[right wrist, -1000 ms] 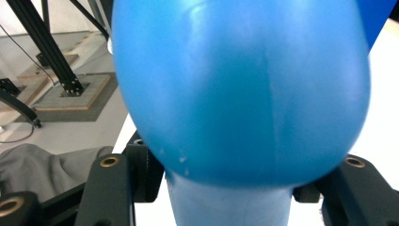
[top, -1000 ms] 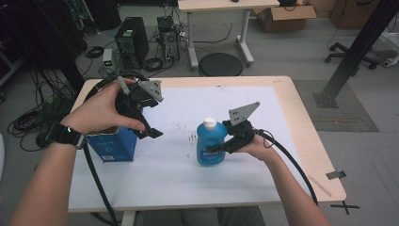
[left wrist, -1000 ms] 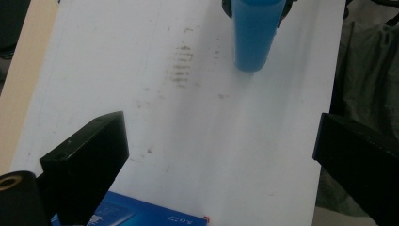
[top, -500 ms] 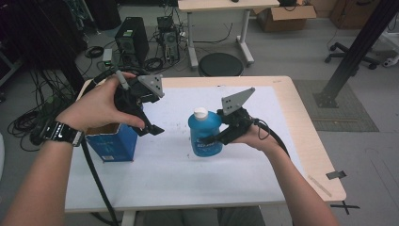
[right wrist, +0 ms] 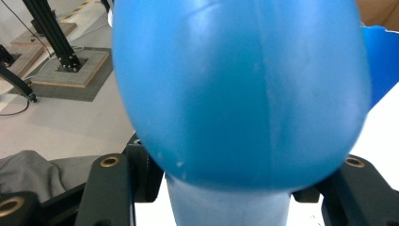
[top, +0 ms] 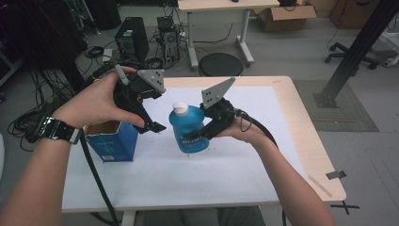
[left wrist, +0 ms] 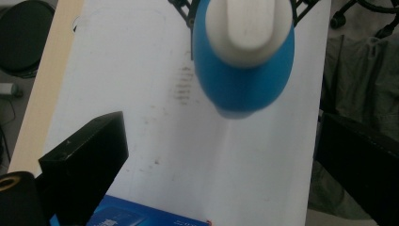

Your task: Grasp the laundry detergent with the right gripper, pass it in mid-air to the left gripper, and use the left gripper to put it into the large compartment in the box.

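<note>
done: right claw [top: 200, 136] clamped on the bottle [top: 188, 129], lifted off the counter [top: 244, 160] | left claw [top: 157, 126] wide open, empty, bottle just ahead of it | left: guessing bottle goes into the box [top: 113, 141] under left claw

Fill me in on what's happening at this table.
A person works at a white-topped table with a gripper in each hand. The right gripper is clamped on a blue bottle with a white cap, holding it tilted, its base off the table. The left gripper hangs open with nothing in it, just left of the bottle and above an open blue box that stands near the table's left edge.
</note>
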